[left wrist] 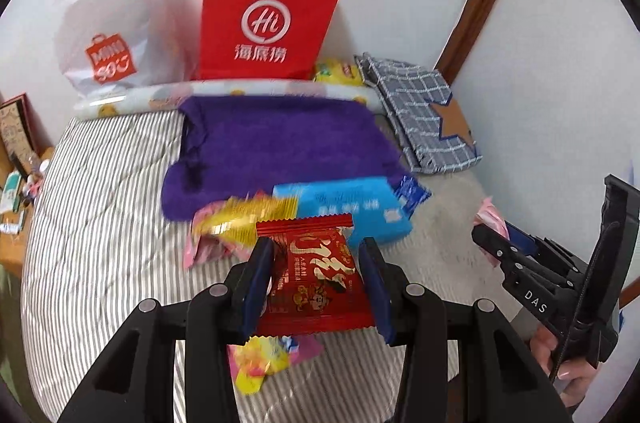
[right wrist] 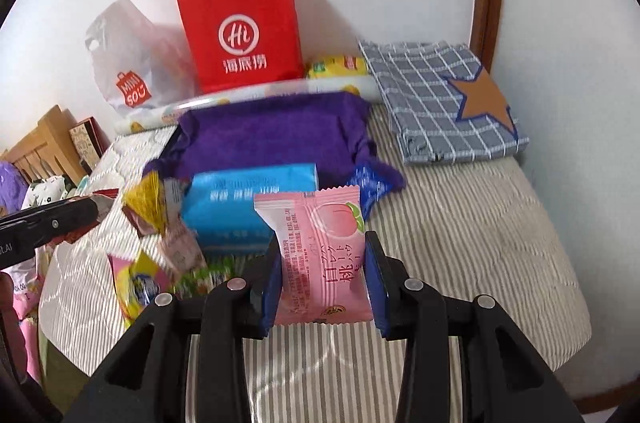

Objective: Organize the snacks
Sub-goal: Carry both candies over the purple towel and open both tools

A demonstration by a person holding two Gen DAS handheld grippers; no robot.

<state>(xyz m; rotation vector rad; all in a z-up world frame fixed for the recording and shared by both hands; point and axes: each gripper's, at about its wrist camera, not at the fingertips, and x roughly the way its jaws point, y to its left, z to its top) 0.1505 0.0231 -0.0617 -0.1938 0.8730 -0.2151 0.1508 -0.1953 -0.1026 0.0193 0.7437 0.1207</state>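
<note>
Snacks are seen in two places: one in each gripper, the rest loose on the striped bed [right wrist: 460, 243]. A red snack packet [left wrist: 316, 275] is clamped between the blue pads of the left gripper [left wrist: 316, 263], held clear above the bedcover. A pink peach snack packet [right wrist: 320, 259] is clamped in the same way between the pads of the right gripper [right wrist: 322, 263], also raised off the bed. In the left wrist view the right gripper is seen at the right edge, carried by a hand [left wrist: 568, 371].

The loose pile is spread toward the near part of the bed, in front of a purple cloth [left wrist: 280, 139]. A blue box [right wrist: 248, 207] is laid at the near edge of that cloth, with a gold-wrapped snack [right wrist: 146, 201] just beside it on the left and a small blue sachet [right wrist: 370, 185] at its right. A pink and yellow packet [right wrist: 136, 279] is seen nearer, at the bed's left side.

Along the far edge of the bed, against the wall, a red paper bag [right wrist: 244, 35] is stood upright, with a white plastic bag [right wrist: 128, 63] to its left and a yellow packet [right wrist: 340, 65] to its right. A patterned roll [left wrist: 224, 93] is laid along their feet. A folded grey checked cloth with a brown star [right wrist: 436, 99] is placed at the far right corner.
</note>
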